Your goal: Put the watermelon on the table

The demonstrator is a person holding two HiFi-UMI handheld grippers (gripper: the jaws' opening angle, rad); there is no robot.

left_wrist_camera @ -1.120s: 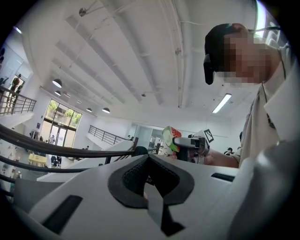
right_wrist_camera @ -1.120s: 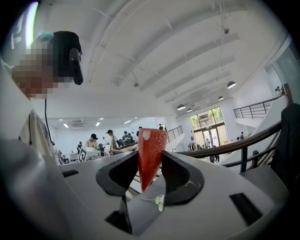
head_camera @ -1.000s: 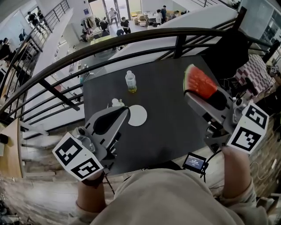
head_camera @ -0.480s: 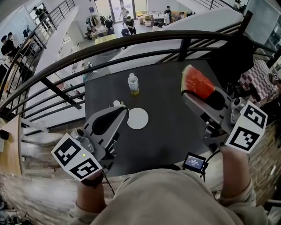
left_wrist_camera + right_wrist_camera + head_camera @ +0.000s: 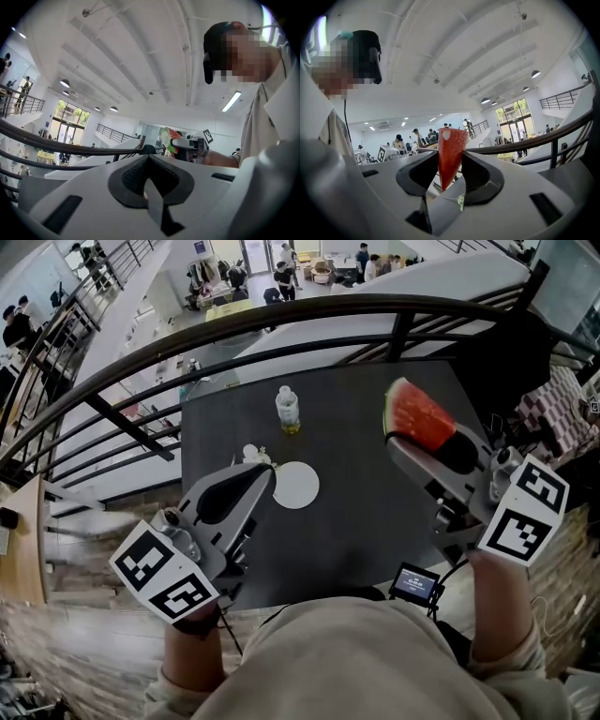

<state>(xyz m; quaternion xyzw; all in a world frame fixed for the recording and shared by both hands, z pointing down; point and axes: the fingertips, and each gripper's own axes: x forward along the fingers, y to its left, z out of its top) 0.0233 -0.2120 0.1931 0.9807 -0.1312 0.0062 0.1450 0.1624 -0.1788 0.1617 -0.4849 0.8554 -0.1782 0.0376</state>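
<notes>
wedge of watermelon (image 5: 419, 416) clamped in the right gripper (image 5: 405, 441), held above the far right corner of the table (image 5: 356, 521), not resting on it. bright red flesh, matte and slightly grainy, with a thin pale-and-green band of rind along the curved outer edge. triangular in outline, tapering to a point. in the right gripper view, seen edge-on as a narrow red sliver (image 5: 449, 154), point down, one pale spot near the top, pinched on both faces by the black pads of that gripper (image 5: 449, 174).

left gripper (image 5: 266, 476) over the near left part of the table, jaws drawn together with nothing between them; in the left gripper view (image 5: 149, 177), dark textured pads meeting in a peak, set in smooth grey-white plastic shells. black-and-white square markers on the cubes at the back of both grippers.

table square, flat, matte black. on it, toward the far edge at the middle, a small clear plastic bottle (image 5: 288, 409), upright, with yellowish liquid low inside. nearer the table's centre, a flat white round disc (image 5: 296, 485), and just beyond it a small white crumpled bit (image 5: 251, 455), too small to tell. beyond the table's far edge, a curved dark metal railing (image 5: 281, 320). at the near edge, a small dark screen (image 5: 415, 584).
</notes>
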